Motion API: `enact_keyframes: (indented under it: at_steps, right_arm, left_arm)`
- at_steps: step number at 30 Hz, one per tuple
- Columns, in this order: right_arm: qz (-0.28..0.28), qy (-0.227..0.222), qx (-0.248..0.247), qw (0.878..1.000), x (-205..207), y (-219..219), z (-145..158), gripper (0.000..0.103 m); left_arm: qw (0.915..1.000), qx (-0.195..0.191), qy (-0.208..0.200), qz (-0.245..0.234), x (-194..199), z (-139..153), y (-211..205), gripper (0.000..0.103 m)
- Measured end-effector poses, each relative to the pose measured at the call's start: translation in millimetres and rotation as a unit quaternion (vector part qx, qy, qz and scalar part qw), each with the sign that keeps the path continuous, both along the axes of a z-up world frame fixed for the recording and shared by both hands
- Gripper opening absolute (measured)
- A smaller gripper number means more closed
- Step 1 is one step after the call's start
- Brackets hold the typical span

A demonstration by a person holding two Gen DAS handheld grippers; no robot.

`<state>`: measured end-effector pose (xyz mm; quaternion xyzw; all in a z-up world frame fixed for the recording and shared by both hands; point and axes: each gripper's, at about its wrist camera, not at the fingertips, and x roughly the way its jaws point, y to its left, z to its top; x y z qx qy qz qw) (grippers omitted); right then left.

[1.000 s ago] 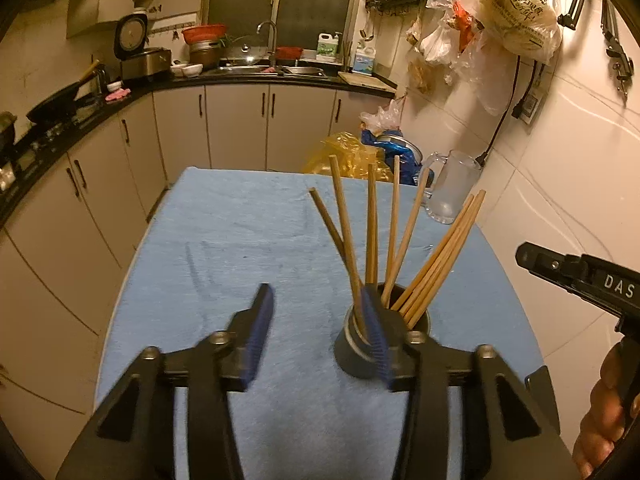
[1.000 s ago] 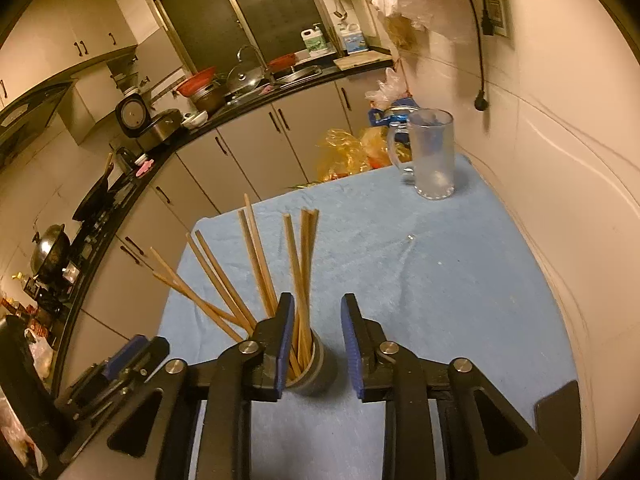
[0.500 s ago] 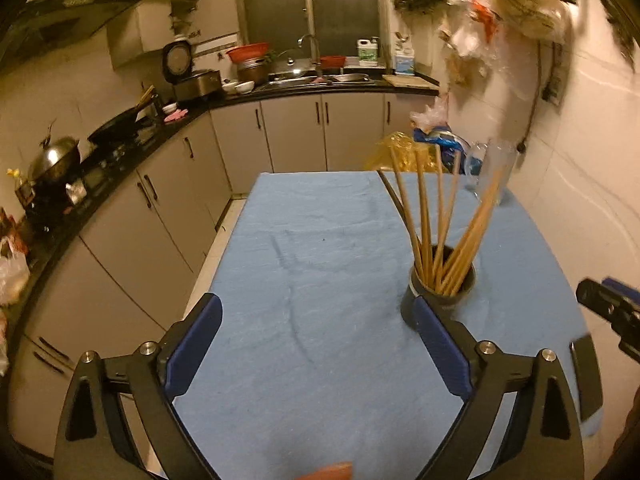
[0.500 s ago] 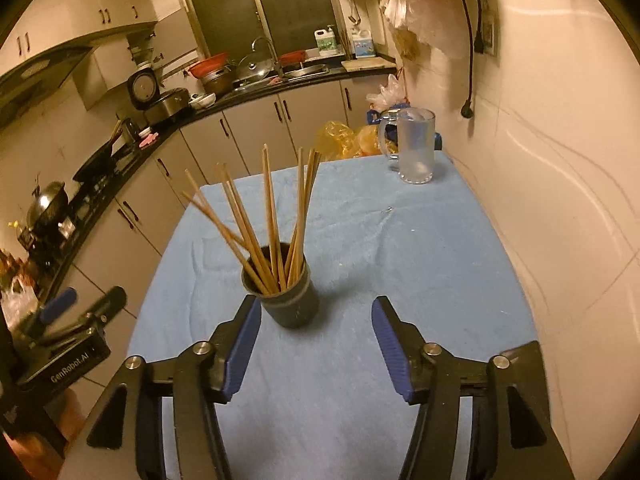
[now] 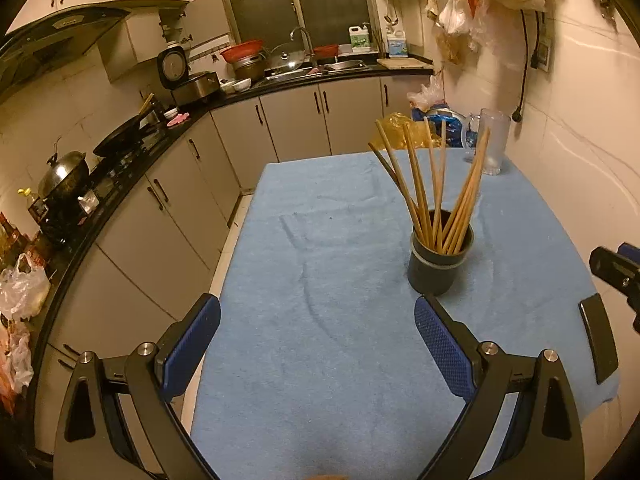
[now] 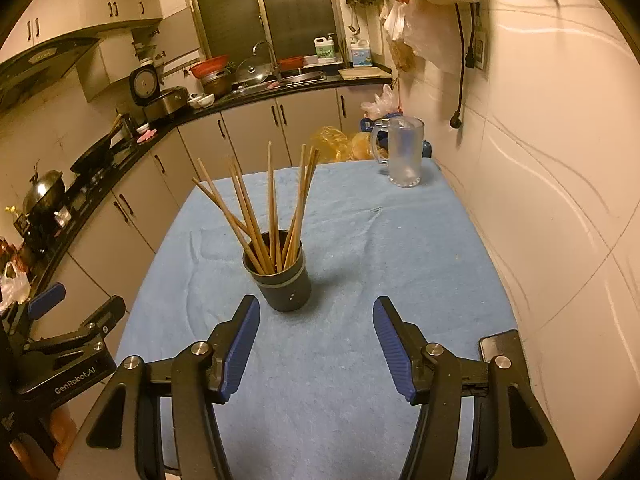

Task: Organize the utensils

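Dark grey round plastic cup point(image 6: 283, 278) upright near the middle of the table covered in a blue terry cloth point(image 6: 400, 248), packed with long wooden chopsticks point(image 6: 272, 216) fanned out above the rim. Left gripper point(image 5: 316, 344) with blue pads spread wide, clamped on nothing, hovering over the near part of the cloth, the cup just beyond its right-hand finger. Right gripper point(image 6: 316, 344) likewise parted and empty, the cup just beyond the gap, nearer its left-hand finger. Broad bare cloth to the left of the cup and across the near half; open cloth too between the cup and the far edge. Left edge of the table dropping to a floor strip beside grey cabinet fronts point(image 5: 180, 208); right edge close against a pale tiled wall point(image 6: 560, 200). Frosted clear glass mug with a handle point(image 6: 404, 152) standing at the far right corner, well apart from the cup. Flat black rectangular object point(image 6: 500, 344) lying at the near right edge by the wall. Seen only from the left wrist: tip of the right gripper at the far right margin. Seen only from the right wrist: body of the left gripper at the lower left, lettered "GenRobot.AI", and the mug unobstructed.
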<state>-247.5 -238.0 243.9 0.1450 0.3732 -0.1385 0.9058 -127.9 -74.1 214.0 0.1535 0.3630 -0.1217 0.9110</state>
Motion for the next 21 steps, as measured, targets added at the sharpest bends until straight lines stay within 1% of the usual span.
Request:
enact_keyframes:
  at_steps: [9,21]
  right_arm:
    - [-0.006,0.011,0.002,1.000,-4,1,-4,0.064]
    - [0.008,0.019,0.002,1.000,7,7,-8,0.066]
  left_arm:
    - [0.9997,0.012,0.006,-0.022,-4,-5,-5,0.097]
    - [0.9998,0.014,0.014,-0.010,1,-8,3,0.097]
